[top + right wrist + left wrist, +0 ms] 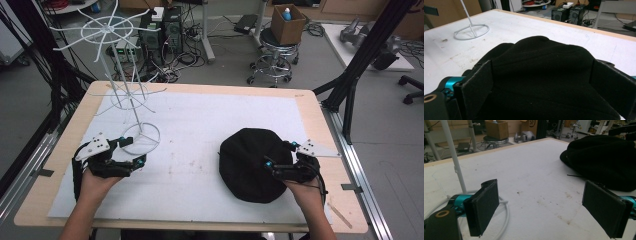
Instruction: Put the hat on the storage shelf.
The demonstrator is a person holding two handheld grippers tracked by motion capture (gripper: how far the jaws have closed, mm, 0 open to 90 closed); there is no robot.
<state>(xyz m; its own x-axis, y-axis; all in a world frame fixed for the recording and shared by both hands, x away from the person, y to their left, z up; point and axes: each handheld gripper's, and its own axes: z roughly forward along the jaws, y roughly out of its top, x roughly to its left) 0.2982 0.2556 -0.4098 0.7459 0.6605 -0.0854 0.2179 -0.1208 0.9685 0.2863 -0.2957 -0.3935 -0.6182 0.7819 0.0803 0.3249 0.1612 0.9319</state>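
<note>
While the counter (pixel 310 107) carries a white sheet, the black hat (pixel 250 162) lies near its right front edge, its underside hidden. The white wire stand (pixel 125 95) rises by the left edge. The right gripper (pixel 285 157) has wide jaws straddling the hat's rim; whether they touch is unclear. The left gripper (pixel 131 151) gapes empty beside the stand's base ring.

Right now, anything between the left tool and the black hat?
Nothing: bare, lightly stained white mat separates the left tool from the black hat, seen in the high view.
</note>
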